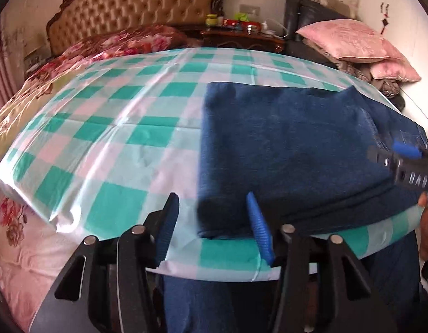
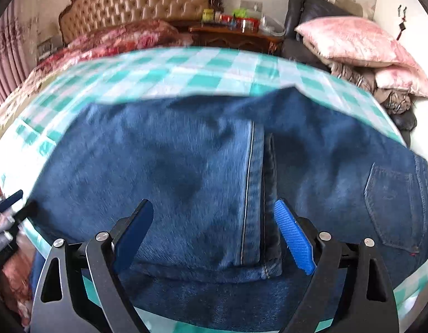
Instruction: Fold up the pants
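Observation:
Folded blue jeans (image 1: 291,149) lie on the green-and-white checked cloth (image 1: 125,116) at its right front. My left gripper (image 1: 214,222) is open and empty at the front left corner of the jeans, just above the cloth edge. My right gripper (image 2: 214,230) is open over the near edge of the jeans (image 2: 202,166), its fingers astride the folded leg hems and side seam. A back pocket (image 2: 394,208) shows at the right. The right gripper also shows in the left wrist view (image 1: 402,161) at the far right, above the jeans.
The checked cloth covers a board laid on a bed with a floral quilt (image 1: 25,244) and tufted headboard (image 1: 130,8). Pink pillows (image 1: 352,41) are stacked on a dark chair at the back right. A cluttered nightstand (image 1: 241,33) stands behind.

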A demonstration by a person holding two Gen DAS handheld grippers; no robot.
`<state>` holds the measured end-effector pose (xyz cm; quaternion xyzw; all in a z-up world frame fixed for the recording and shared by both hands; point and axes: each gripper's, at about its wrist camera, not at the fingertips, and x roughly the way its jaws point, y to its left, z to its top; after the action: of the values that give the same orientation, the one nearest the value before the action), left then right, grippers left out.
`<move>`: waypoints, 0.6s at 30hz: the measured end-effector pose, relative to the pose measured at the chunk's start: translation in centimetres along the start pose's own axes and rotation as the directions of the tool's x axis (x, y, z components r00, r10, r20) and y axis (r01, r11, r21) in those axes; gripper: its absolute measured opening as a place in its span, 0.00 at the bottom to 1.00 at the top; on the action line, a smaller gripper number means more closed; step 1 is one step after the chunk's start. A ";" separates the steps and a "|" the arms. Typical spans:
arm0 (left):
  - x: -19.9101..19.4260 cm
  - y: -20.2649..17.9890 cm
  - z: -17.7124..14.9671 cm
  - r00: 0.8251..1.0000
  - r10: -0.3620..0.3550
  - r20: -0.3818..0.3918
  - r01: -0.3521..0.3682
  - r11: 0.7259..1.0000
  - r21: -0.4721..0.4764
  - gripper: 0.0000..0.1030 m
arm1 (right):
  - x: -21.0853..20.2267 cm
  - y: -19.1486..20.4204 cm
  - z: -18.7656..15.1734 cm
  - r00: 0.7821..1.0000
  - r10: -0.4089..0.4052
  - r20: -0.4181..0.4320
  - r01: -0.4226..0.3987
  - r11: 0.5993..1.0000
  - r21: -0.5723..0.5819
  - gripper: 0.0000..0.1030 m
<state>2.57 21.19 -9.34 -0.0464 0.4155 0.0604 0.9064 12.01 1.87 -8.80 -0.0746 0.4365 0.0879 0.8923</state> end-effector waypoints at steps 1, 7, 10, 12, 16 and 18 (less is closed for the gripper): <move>-0.1 0.0 0.8 1.000 -0.001 0.009 0.001 1.000 0.007 0.25 | 0.7 -0.2 -0.4 1.000 0.001 -0.029 0.000 1.000 0.008 0.82; 2.2 -3.2 9.0 0.992 -0.118 0.047 0.110 0.983 0.148 0.10 | 0.7 -0.1 -1.1 1.000 -0.003 -0.009 0.003 1.000 -0.001 0.82; 7.9 -5.2 12.2 0.983 -0.172 -0.060 0.179 0.969 0.171 0.10 | 0.7 -0.1 -1.2 1.000 -0.001 -0.009 0.001 1.000 0.001 0.82; 10.9 -5.6 12.9 0.988 -0.113 -0.102 0.130 0.977 0.170 0.10 | 0.8 -0.1 -1.1 1.000 -0.001 -0.013 0.001 1.000 0.001 0.82; 11.6 -4.8 13.9 0.996 -0.063 -0.066 0.069 0.992 0.103 0.11 | 0.8 -0.1 -1.2 1.000 -0.001 -0.010 0.001 1.000 0.004 0.83; 10.3 -4.5 13.5 0.992 -0.118 -0.046 0.121 0.990 0.076 0.11 | 0.8 -0.1 -1.2 1.000 -0.002 -0.009 0.002 1.000 0.004 0.83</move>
<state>19.98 19.27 -8.27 -0.0368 0.4327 -0.0114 0.9007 11.58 1.58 -10.16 -0.0736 0.4406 0.0856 0.8906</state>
